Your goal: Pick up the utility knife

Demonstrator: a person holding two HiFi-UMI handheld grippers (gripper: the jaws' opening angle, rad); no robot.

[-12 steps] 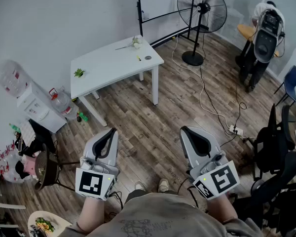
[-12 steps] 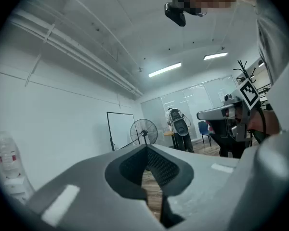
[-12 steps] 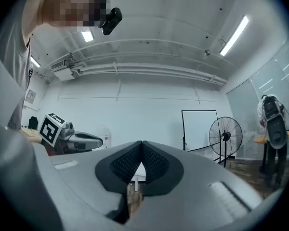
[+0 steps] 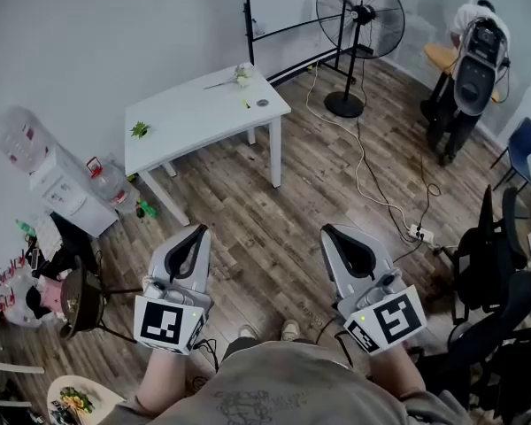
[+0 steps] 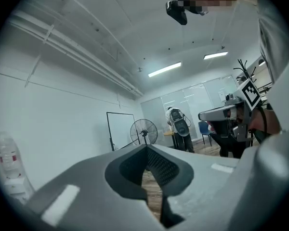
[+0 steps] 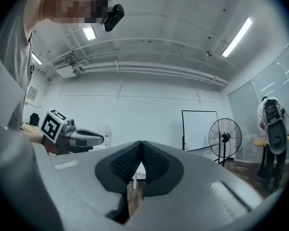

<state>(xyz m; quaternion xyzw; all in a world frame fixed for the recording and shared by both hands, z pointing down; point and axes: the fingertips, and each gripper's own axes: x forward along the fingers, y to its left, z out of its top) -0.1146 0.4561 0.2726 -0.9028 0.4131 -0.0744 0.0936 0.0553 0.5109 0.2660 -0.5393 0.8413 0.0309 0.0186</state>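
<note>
A white table [image 4: 195, 118] stands far ahead across the wooden floor. On its right end lies a small yellow object [image 4: 246, 104], possibly the utility knife, too small to be sure. Beside it are a dark round item [image 4: 262, 103] and a white bundle [image 4: 241, 74]. My left gripper [image 4: 199, 231] and right gripper [image 4: 326, 231] are held low in front of the person's body, well short of the table. Both are shut and empty. In the left gripper view the left gripper [image 5: 147, 146] has its jaws meeting at the tips; the right gripper [image 6: 142, 142] looks the same in its own view.
A standing fan [image 4: 361, 16] and a whiteboard frame [image 4: 248, 16] are behind the table. A cable [image 4: 367, 166] runs over the floor to a power strip [image 4: 420, 233]. Office chairs [image 4: 500, 273] stand right, a water dispenser [image 4: 44, 171] and clutter left. Another person [image 4: 469, 56] stands far right.
The view has shifted slightly, so the table and fan sit a touch higher and further left. Both grippers stay shut in the same low position.
</note>
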